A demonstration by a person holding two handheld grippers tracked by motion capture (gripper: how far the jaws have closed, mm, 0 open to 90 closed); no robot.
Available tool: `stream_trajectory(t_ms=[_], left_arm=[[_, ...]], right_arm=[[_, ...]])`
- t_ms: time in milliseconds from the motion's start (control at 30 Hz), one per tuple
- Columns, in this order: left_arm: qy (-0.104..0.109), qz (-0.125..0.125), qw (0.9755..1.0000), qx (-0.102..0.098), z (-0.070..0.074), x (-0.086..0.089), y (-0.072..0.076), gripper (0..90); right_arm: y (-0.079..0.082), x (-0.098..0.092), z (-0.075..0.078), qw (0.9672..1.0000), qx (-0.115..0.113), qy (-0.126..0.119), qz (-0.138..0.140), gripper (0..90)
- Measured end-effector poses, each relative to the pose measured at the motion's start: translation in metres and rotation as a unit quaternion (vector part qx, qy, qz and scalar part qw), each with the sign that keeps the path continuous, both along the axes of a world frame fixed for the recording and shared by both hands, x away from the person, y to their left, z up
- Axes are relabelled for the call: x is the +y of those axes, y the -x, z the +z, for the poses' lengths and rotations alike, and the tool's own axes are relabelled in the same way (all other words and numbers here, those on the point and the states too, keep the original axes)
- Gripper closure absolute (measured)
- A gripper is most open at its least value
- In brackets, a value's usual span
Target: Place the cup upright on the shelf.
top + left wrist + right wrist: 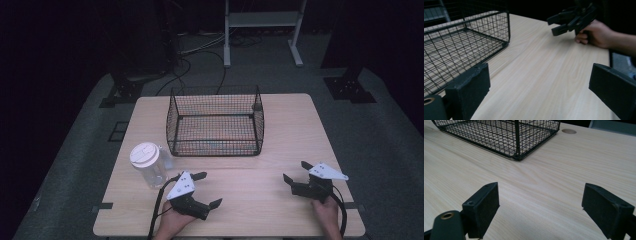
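- While resting on the table (280,200), fills the frame's centre: wire basket (216,122), black mesh.
- Stands at lower left, just beside the left gripper (208,189): clear jar (149,165), white lid.
- Spread wide, holding nothing: left gripper, lower centre.
- Likewise wide, holding nothing: right gripper (295,172), lower right.

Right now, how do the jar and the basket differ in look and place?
The jar is clear with a white lid on; the basket is black wire mesh, open on top. The jar is far smaller than the basket. The jar stands at the table's left side close to the left gripper; the basket sits farther back, mid-table. Both stand upright on the table, and no gripper touches either.
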State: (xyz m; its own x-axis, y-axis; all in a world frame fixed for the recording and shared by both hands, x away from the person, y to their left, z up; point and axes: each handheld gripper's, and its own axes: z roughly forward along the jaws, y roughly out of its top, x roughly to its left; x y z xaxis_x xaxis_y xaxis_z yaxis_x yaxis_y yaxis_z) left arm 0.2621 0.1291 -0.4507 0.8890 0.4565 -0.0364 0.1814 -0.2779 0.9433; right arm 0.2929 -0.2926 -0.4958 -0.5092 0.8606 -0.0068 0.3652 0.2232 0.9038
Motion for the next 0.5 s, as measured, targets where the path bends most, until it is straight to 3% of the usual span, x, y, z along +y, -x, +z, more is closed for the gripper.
stream_trajectory(t_ms=[133, 500], left_arm=[[-0.012, 0.002, 0.9999, -0.01, 0.008, 0.005, 0.007, 2.7], [-0.028, -0.012, 0.9995, -0.002, 0.026, 0.035, 0.024, 1.8]], right_arm=[[0.0, 0.001, 0.0, 1.0, 0.001, 0.003, 0.0, 13.5], [0.0, 0.001, 0.0, 1.0, 0.001, 0.004, 0.0, 13.5]])
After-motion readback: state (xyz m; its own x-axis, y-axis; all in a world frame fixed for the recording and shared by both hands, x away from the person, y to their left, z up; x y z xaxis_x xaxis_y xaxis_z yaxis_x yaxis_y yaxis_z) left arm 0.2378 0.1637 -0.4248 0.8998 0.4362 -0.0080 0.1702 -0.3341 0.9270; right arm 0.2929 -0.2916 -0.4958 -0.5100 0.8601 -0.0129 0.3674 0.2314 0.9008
